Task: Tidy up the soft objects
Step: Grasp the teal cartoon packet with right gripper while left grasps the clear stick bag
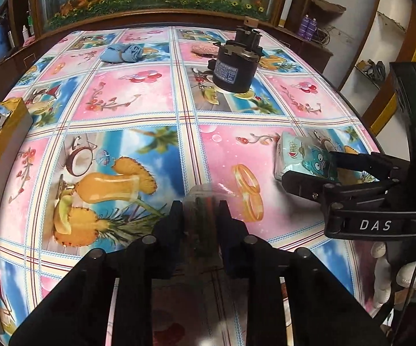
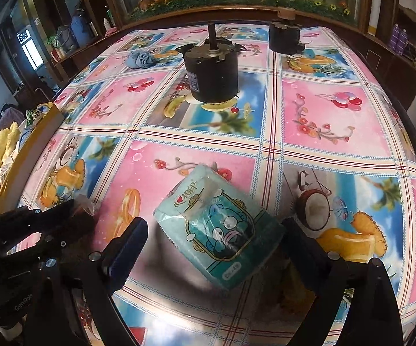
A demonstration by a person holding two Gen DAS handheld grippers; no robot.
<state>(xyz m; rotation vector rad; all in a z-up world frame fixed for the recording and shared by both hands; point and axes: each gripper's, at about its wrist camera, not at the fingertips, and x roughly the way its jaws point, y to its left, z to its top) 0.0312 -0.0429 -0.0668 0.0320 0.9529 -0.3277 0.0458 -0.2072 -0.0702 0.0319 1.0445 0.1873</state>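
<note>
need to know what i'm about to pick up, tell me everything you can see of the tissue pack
The tissue pack is a soft, pillow-shaped packet in glossy teal plastic film, printed with a blue cartoon face and some small lettering. It lies flat and askew on the patterned tablecloth, looking sealed. The right gripper is open with a finger on either side of it; whether the fingers touch it is unclear. It lies well apart from the black motor.

Glossy plastic-wrapped tissue pack [image 2: 218, 230]

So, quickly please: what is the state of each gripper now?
Left gripper: closed on a clear plastic-wrapped item; contents unclear.
Right gripper: open, fingers either side of the tissue pack, not yet gripping.
</note>
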